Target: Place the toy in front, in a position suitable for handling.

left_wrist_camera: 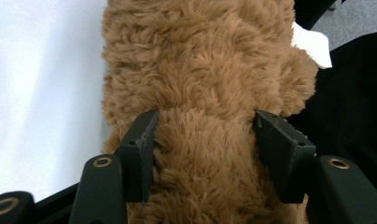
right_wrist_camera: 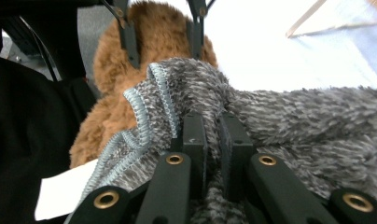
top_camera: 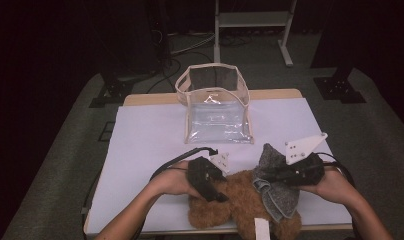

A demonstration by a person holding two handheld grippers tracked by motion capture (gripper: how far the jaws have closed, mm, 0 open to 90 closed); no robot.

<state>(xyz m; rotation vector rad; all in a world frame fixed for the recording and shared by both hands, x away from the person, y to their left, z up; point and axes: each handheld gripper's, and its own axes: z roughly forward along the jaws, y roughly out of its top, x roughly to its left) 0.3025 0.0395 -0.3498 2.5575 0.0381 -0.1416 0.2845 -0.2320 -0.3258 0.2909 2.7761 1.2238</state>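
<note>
A brown plush toy (top_camera: 240,200) lies at the near edge of the white table (top_camera: 150,135), with a white tag (top_camera: 261,229) at its near end. My left gripper (top_camera: 221,196) straddles a thick part of the toy (left_wrist_camera: 200,60), and both pads of the gripper (left_wrist_camera: 205,140) press into the fur. A grey fleece cloth with a pale blue stitched edge (top_camera: 277,197) drapes over the toy's right side. My right gripper (top_camera: 270,176) is shut on a bunched fold of this cloth (right_wrist_camera: 308,121), its jaws (right_wrist_camera: 212,126) nearly together. Beyond the cloth are the toy (right_wrist_camera: 158,32) and the left gripper (right_wrist_camera: 161,42).
A clear plastic bag with a beige trim (top_camera: 217,107) stands open at the far middle of the table. White tabletop lies between the bag and the toy. The person's dark clothing (left_wrist_camera: 359,93) is close behind the toy. A metal frame (top_camera: 252,30) stands on the floor beyond.
</note>
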